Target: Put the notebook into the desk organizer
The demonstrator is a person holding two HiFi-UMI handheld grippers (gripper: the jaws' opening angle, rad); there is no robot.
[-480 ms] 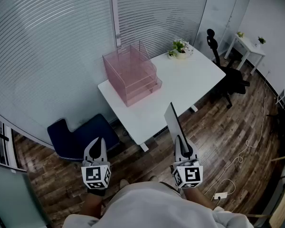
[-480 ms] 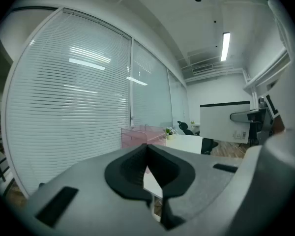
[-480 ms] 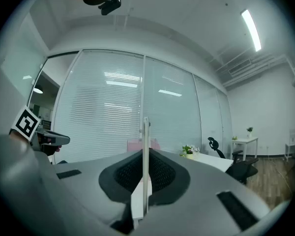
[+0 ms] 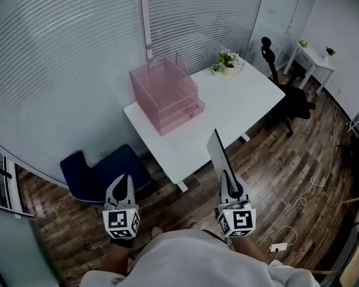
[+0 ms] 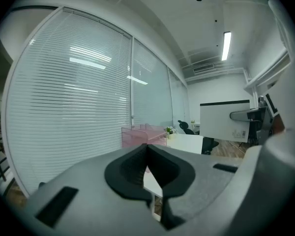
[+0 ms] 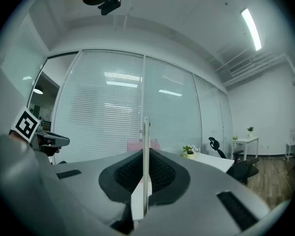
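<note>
Carry step under way. Right gripper (image 4: 227, 183) is pinching the notebook (image 4: 217, 152) upright on its edge, well short of the organizer (image 4: 166, 93) and off the desk (image 4: 233, 103). Left gripper (image 4: 125, 183) is riding empty, jaws pressed together. Next move, as judged: closing on the organizer, tipping the notebook flat and lining it up with a tray mouth.

Pink desk organizer (image 4: 165, 95); white desk (image 4: 230, 107)

The pink organizer (image 4: 166, 94) is standing at the worktop's (image 4: 227, 109) left end, close to the blinds (image 4: 66, 64). A plant (image 4: 227, 60) is sitting at the far right corner. Between them the surface is lying bare. Open floor (image 4: 275, 172) is stretching along the near edge; a blue seat (image 4: 105, 167) is crowding its left.
</note>
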